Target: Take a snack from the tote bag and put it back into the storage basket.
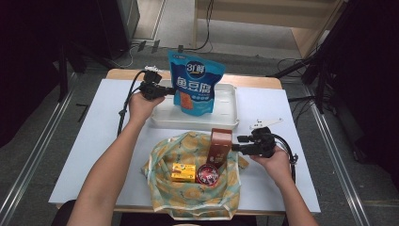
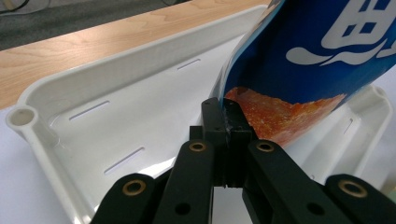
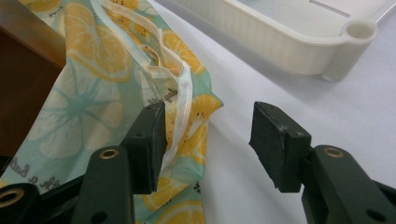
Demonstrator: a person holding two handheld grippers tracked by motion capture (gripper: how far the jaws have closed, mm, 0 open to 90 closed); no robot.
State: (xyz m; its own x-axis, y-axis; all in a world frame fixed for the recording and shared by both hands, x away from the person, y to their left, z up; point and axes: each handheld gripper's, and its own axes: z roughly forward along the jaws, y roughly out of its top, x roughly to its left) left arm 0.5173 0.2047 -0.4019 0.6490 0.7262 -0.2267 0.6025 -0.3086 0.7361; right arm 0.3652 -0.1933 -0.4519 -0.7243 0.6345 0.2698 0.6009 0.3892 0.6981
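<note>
A blue snack pouch [image 1: 195, 82] stands upright in the white tray [image 1: 226, 117] at the back of the table. My left gripper [image 1: 173, 90] is shut on the pouch's left edge; in the left gripper view the jaws [image 2: 223, 112] pinch the pouch [image 2: 327, 42] above the tray floor [image 2: 116, 93]. A lemon-print cloth bag [image 1: 193, 193] lies open at the front, holding a tall brown box [image 1: 220, 146], a yellow box [image 1: 183, 172] and a round red tin [image 1: 207, 175]. My right gripper [image 1: 237, 143] stands open at the bag's right rim; the right gripper view has its jaws [image 3: 210, 140] apart, with the bag's hem [image 3: 182, 93] beside one pad.
A white sheet [image 1: 94, 141] covers the table, with a wooden edge [image 1: 254, 81] behind the tray. The tray's corner [image 3: 327, 51] lies just beyond the right gripper. Cables and dark stands sit on the floor around the table.
</note>
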